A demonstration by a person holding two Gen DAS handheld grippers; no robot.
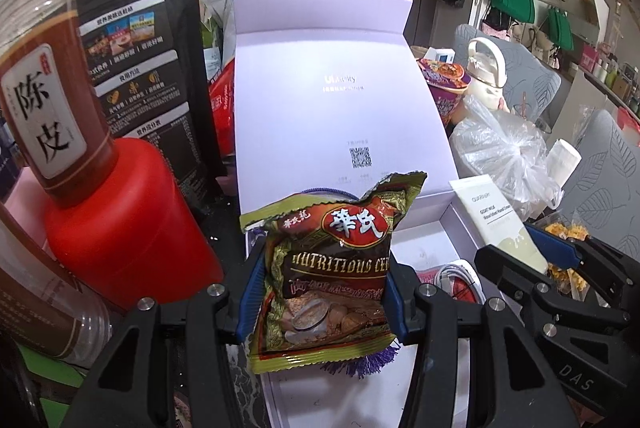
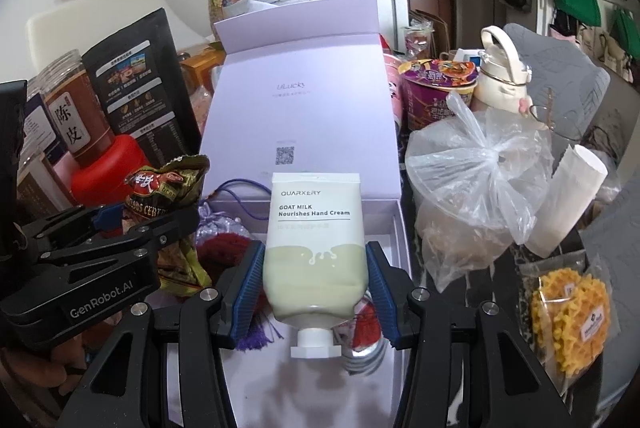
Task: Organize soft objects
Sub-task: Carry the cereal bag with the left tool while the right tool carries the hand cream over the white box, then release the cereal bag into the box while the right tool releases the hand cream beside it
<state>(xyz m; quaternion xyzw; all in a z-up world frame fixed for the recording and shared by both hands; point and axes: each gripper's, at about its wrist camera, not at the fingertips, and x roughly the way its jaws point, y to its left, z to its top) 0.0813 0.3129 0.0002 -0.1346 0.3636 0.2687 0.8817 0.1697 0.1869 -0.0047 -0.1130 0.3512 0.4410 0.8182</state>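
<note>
My left gripper [image 1: 322, 292] is shut on a green and brown cereal packet [image 1: 332, 268], held above the open lavender box [image 1: 340, 100]. My right gripper [image 2: 316, 280] is shut on a white hand cream tube [image 2: 314, 248], cap toward me, over the same box [image 2: 300, 100]. The tube also shows in the left wrist view [image 1: 500, 224], and the packet in the right wrist view [image 2: 168, 196]. Inside the box lie a purple tasselled pouch [image 2: 218, 224], something red [image 2: 222, 248] and a white cable [image 1: 456, 274].
At left stand a red-lidded jar [image 1: 120, 220] and a black pouch [image 1: 140, 68]. At right are a knotted plastic bag [image 2: 480, 188], a purple noodle cup [image 2: 436, 88], a cream bottle [image 2: 502, 76], a paper roll [image 2: 568, 200] and a yellow snack bag [image 2: 568, 316].
</note>
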